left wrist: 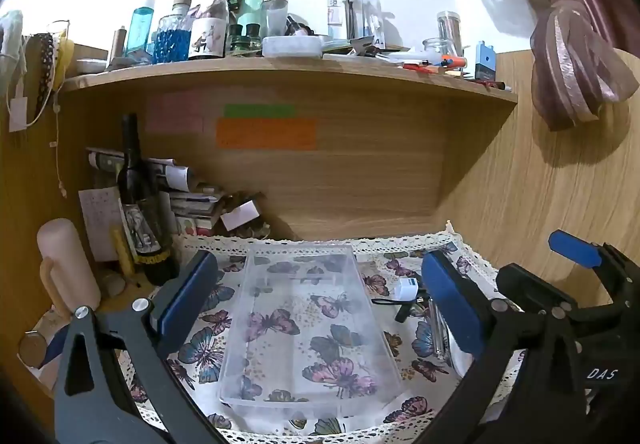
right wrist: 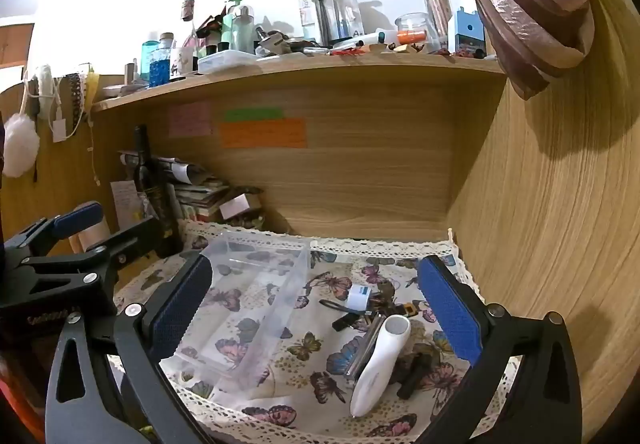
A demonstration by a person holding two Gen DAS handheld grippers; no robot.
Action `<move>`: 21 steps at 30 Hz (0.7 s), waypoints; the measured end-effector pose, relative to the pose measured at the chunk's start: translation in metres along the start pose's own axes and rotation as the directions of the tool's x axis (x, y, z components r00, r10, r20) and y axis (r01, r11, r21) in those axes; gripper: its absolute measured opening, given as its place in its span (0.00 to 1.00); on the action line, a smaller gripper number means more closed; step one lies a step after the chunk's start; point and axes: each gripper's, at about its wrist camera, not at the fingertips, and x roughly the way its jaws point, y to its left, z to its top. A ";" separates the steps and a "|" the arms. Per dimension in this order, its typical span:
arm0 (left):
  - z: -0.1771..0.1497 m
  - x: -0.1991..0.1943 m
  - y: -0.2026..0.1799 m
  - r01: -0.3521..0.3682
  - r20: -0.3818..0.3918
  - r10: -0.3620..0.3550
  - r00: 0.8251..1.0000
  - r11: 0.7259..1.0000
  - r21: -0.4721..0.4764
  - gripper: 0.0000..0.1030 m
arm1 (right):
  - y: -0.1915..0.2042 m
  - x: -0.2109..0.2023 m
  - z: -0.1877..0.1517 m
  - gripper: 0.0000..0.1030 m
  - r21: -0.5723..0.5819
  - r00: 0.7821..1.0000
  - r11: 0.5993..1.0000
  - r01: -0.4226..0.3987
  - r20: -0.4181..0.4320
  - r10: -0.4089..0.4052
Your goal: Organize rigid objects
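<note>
A clear plastic box [left wrist: 308, 324] lies empty on the butterfly cloth [left wrist: 200, 352]; it also shows in the right wrist view [right wrist: 248, 304]. My left gripper [left wrist: 316, 284] is open, its blue pads either side of the box, above it. My right gripper [right wrist: 316, 304] is open above a small pile right of the box: a white pen-shaped device [right wrist: 380, 364], a small white and blue adapter [right wrist: 358, 297], a metal tool [right wrist: 366, 344], black clips and a strap [right wrist: 336, 304]. The adapter [left wrist: 406, 289] shows in the left wrist view too.
A dark wine bottle [left wrist: 140, 204], a pink cylinder [left wrist: 66, 268] and stacked books [left wrist: 192, 200] crowd the back left corner. A wooden back panel and right wall [right wrist: 560, 204] enclose the desk. A cluttered shelf [left wrist: 280, 68] hangs overhead. A tied curtain [left wrist: 572, 56] hangs right.
</note>
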 end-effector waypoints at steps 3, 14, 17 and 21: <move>0.000 0.000 0.000 -0.002 0.002 0.002 1.000 1.000 -0.002 1.00 | -0.001 0.000 0.000 1.00 -0.006 1.000 1.000 0.002 0.000 -0.002; -0.006 0.001 0.005 0.002 0.005 -0.002 1.000 1.000 -0.002 1.00 | 0.000 0.001 0.001 1.00 0.007 1.000 1.000 0.003 -0.001 -0.003; -0.002 -0.001 0.002 0.005 0.007 -0.005 1.000 1.000 0.000 1.00 | 0.000 0.001 0.000 1.00 0.012 1.000 1.000 0.004 -0.002 -0.004; -0.002 -0.001 0.000 0.002 0.011 -0.002 1.000 1.000 0.008 1.00 | -0.001 0.000 0.001 1.00 0.013 1.000 1.000 0.004 -0.003 -0.004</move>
